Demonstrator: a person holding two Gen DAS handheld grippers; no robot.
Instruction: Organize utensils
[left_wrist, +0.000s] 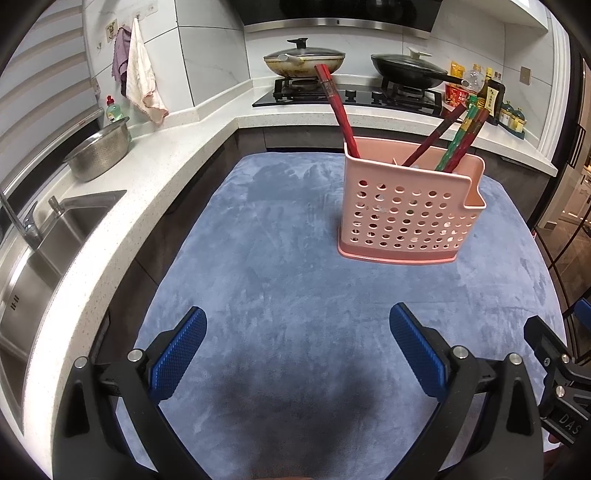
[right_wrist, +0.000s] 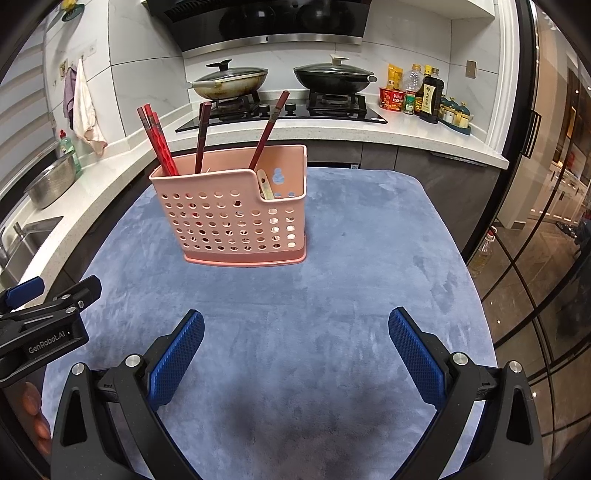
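A white-tiled kitchen with a speckled white counter (left_wrist: 155, 173) ran along the back and one side, and in front of it stood a table covered by a blue-grey plush cloth (left_wrist: 295, 295). On the black glass hob (right_wrist: 280, 114) sat two lidded woks, a stained pale one (right_wrist: 229, 83) and a black one (right_wrist: 332, 79). A steel sink (left_wrist: 55, 236) was set into the counter, with a perforated steel colander (left_wrist: 99, 149) beside it and a pale towel (left_wrist: 142, 74) hanging from a wall hook above.

A pink perforated plastic utensil holder (right_wrist: 236, 218) stood upright on the cloth toward the far half of the table, well apart from both tools. Several dark red chopsticks (right_wrist: 157, 138) leaned out of its taller section at different angles; in the left wrist view a pair with green patterning (left_wrist: 460, 144) leaned toward the holder's far end. A pale wooden handle (right_wrist: 265, 186) rested in the lower corner compartment.

The left gripper (left_wrist: 297, 345) hovered above the near part of the cloth, its blue textured pads (left_wrist: 181, 354) spread wide with nothing between them. The right gripper (right_wrist: 295, 347) hovered likewise, its blue pads (right_wrist: 415, 354) set far apart and holding nothing. The two tools were side by side, each one's black frame showing at the edge of the other's view.
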